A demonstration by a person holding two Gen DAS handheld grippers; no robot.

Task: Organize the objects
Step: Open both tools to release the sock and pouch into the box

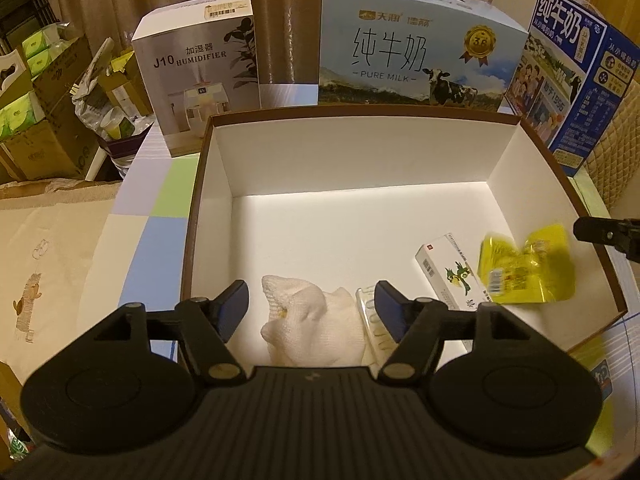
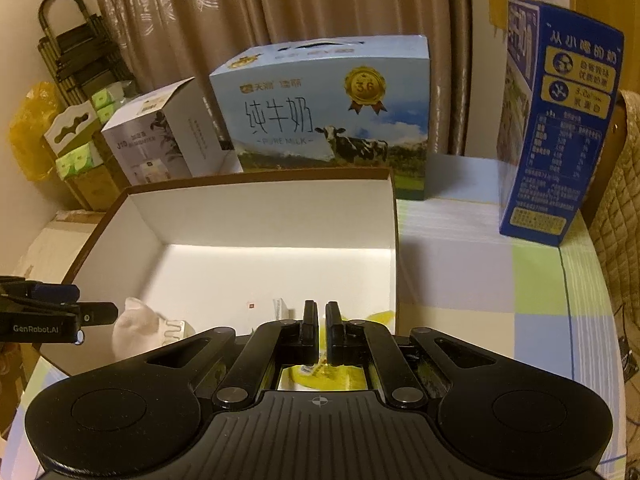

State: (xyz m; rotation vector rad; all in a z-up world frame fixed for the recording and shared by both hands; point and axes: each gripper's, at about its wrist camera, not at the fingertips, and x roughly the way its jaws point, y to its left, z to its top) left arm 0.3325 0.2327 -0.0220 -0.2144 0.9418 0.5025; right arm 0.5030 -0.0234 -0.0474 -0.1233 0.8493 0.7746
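While tipped steeply down over the near edge of the open, white-lined box (image 1: 360, 114), grips nothing with the left gripper (image 1: 312, 292): jaws spread wide, blue pads standing clear on either side of the white sock (image 1: 312, 328), no contact visible. Reaches in over the box's right wall with the right gripper (image 2: 322, 308), likewise angled downward, fingers drawn almost together, only a thin slit between them and nothing seen in that slit; clenched on air, as far as can be told. Shows the sock as a crumpled, knitted white bundle on the box floor by the near wall. Finds a clear plastic piece (image 1: 370, 312) just beside the sock, partly hidden behind the left gripper's right finger. Places a white medicine carton (image 1: 448, 276) flat toward the box's near right corner, and a crinkled yellow foil packet (image 1: 524, 272), blurred, against that carton's right side, near the right gripper's tip. Behind the box's far wall, all upright: a humidifier carton (image 1: 192, 60), a pale-blue milk carton (image 1: 416, 48), a dark-blue milk carton (image 1: 576, 80).
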